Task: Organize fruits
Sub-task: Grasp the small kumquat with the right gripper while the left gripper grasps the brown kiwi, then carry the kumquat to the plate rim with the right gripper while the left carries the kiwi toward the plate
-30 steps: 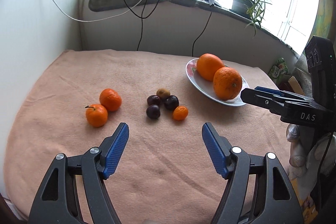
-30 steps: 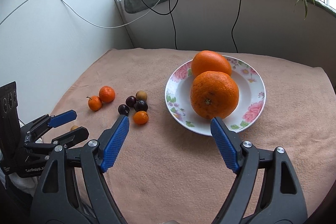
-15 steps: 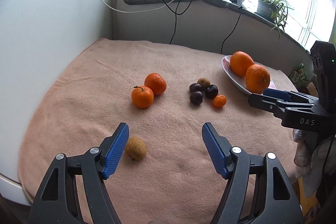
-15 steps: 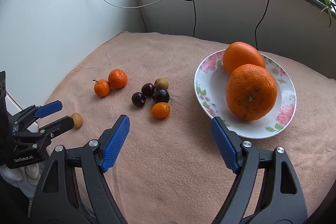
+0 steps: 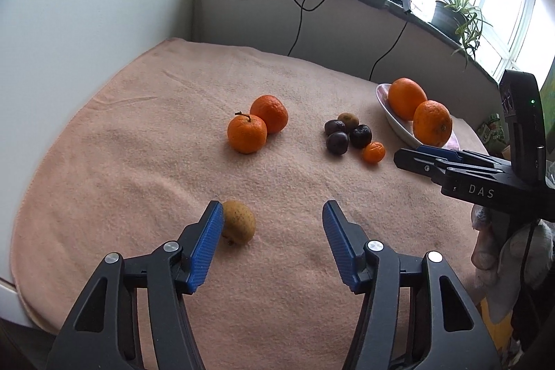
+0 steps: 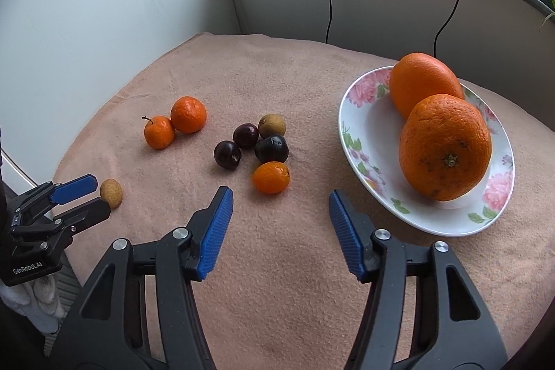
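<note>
Centring the left tool [image 5: 272, 233] on the small tan fruit [image 5: 238, 226] comes first: its jaws are spread wide, and the fruit lies against the inner face of one pad, off centre on the cloth-covered worktop [image 5: 138, 141]. Shift sideways until the fruit sits midway, then close gently, since round fruit is likely to roll. The right tool [image 6: 280, 220] hangs spread and empty near the kumquat [image 6: 271, 177] and flowered plate [image 6: 364, 141]. Legible markings: "DAS" on the right tool, "GenRobot.AI" on the left.
</note>
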Demonstrator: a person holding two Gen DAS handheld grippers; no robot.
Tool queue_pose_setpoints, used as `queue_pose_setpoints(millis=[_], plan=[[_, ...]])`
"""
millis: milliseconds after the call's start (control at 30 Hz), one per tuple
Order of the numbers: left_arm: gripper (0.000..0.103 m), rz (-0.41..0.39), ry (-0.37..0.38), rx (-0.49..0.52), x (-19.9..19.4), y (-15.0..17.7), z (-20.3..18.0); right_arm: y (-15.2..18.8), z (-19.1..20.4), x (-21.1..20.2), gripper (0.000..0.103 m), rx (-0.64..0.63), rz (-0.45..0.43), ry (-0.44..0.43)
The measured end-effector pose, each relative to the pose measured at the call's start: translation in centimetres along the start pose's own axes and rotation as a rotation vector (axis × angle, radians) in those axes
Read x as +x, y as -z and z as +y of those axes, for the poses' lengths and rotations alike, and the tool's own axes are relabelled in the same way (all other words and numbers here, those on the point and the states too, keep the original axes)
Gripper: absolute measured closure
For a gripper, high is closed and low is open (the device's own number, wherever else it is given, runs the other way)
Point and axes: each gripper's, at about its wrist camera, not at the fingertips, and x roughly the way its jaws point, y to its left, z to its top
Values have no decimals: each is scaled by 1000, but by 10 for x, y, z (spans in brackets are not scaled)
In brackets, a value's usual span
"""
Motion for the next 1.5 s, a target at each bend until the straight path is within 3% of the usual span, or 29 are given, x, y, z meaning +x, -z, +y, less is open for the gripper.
queue_pose_setpoints(millis=[667,800,967,1500], plan=[[67,20,-33,-61,8,5,31,-9,9,35,63,-28,54,17],[74,41,-23,-75,13,9,36,-10,10,43,66,-32,65,21],[76,40,-14,-75,14,9,35,-11,12,47,72,-41,68,18],[76,7,52,-62,9,-4,15,-8,4,23,73,-21,19,-3]])
